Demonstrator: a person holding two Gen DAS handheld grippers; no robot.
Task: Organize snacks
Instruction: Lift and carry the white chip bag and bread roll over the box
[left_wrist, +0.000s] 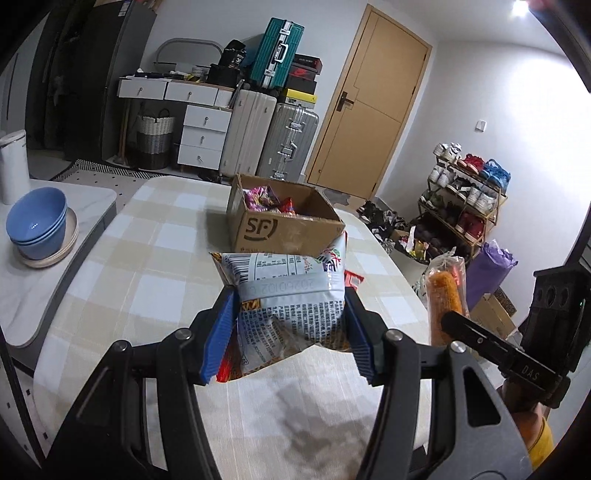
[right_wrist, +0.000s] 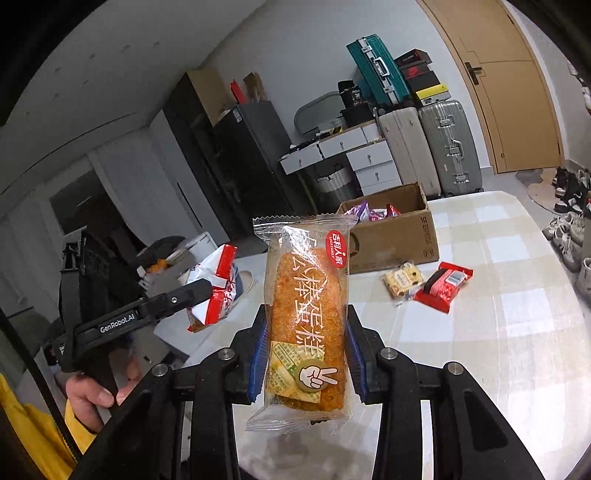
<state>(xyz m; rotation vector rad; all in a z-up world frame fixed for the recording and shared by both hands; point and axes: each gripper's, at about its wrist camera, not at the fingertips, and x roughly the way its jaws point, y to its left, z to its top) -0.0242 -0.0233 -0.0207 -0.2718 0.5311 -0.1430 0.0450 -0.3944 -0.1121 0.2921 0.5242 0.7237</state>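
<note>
Task judged approx. half done: several snacks are seen in the cardboard box (right_wrist: 391, 236), a chip bag (left_wrist: 291, 295) is clenched in the L claw (left_wrist: 291, 332), a cake stick (right_wrist: 306, 314) in the R claw (right_wrist: 306, 358), both above the surface (right_wrist: 517, 295), w/ a biscuit pack (right_wrist: 402, 282) & red pack (right_wrist: 443, 286) left lying beside the box.

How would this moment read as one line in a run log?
left gripper: shut on white-and-red crinkly snack bag | right gripper: shut on clear-wrapped orange cake stick | brown cardboard box: holds snacks

"SF" logo on cardboard box (left_wrist: 284, 229) front; "SF EXPRESS" on its side. "20260102" stamped on chip bag (left_wrist: 291, 291) seal. "GenRobot.AI" on left gripper (right_wrist: 177, 299); "DAS" on right gripper (left_wrist: 480, 336).
</note>
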